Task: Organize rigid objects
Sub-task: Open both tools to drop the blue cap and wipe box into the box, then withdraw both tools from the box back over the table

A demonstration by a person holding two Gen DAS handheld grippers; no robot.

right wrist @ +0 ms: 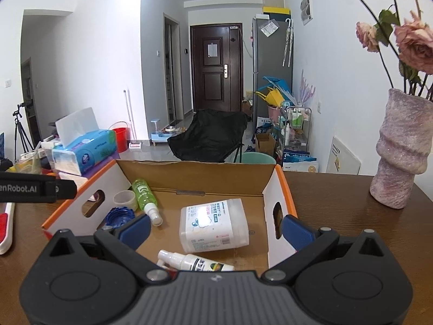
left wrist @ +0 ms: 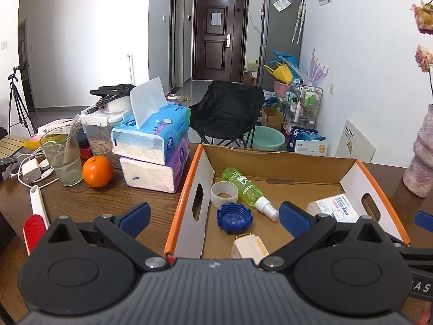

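Observation:
An orange-rimmed cardboard box sits on the brown table. Inside lie a green spray bottle, a tape roll, a blue cap, a white tub with a printed label, a beige block and a white spray bottle. My left gripper hangs open over the box's near left wall, holding nothing. My right gripper is open above the box's near right part, empty too.
Left of the box stand stacked tissue packs, an orange, a glass, chargers and a red-and-white brush. A pink vase with roses stands right of the box. A black chair is behind the table.

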